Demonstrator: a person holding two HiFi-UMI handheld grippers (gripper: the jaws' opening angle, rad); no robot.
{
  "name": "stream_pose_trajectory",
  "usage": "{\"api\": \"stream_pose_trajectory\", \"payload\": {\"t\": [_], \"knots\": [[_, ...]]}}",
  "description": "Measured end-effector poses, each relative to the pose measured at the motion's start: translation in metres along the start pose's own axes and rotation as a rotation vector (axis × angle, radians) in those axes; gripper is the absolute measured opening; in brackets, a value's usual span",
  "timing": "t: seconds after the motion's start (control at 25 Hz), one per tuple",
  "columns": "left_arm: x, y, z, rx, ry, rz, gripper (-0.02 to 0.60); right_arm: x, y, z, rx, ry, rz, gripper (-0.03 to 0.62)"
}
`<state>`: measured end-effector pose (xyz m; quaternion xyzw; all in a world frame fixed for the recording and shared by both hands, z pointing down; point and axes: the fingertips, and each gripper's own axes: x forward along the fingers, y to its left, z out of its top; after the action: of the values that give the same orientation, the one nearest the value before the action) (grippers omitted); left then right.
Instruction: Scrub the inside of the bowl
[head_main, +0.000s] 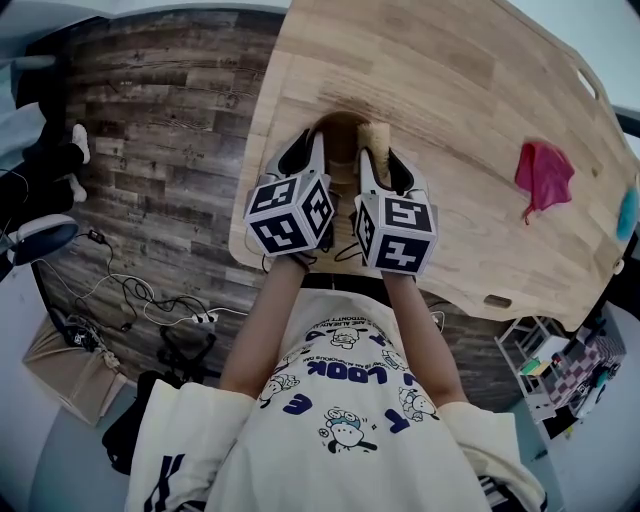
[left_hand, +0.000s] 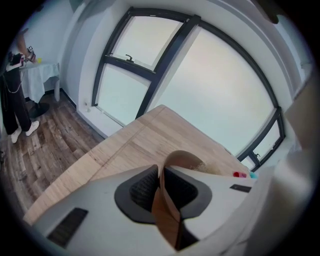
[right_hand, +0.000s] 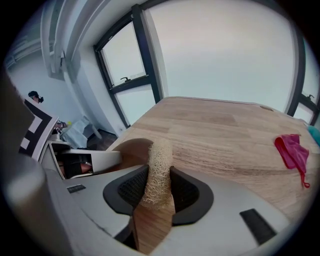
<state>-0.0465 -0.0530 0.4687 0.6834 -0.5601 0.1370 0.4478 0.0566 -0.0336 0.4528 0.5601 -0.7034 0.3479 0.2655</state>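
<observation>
Close to the near edge of the tabletop (head_main: 450, 80), a bowl (left_hand: 182, 160), flanked by the left gripper (left_hand: 161, 187) on its left, jaws closed on the rim, and by the right gripper (right_hand: 159, 187) on its right, jaws closed on a scrubber (right_hand: 159, 167) at the bowl's right side. Farther right on the tabletop, well apart from the bowl, a cloth (head_main: 543, 172), near the right edge. Left of the tabletop, the floor (head_main: 160, 120), with cables (head_main: 130, 295) lying across it.

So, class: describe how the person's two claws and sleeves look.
Both the left claw and right claw are pale grey shells with black ribbed pads. Each carries a white cube with black square markers. The sleeves are cream, on a shirt with blue print.
</observation>
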Motion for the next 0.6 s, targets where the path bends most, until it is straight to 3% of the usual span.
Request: {"api": "stream_pose_trajectory", "payload": {"t": [0.2, 0.36, 0.6], "knots": [[0.003, 0.0, -0.004, 0.072, 0.039, -0.029, 0.073, 0.005, 0.0, 0.003, -0.103, 0.019, 0.025, 0.126], [0.002, -0.003, -0.001, 0.14, 0.049, -0.053, 0.133, 0.007, 0.002, 0.006, -0.212, 0.032, 0.046, 0.126], [0.001, -0.015, 0.002, 0.318, 0.068, -0.099, 0.133, 0.008, 0.012, 0.008, -0.394, 0.043, 0.112, 0.126]]}}
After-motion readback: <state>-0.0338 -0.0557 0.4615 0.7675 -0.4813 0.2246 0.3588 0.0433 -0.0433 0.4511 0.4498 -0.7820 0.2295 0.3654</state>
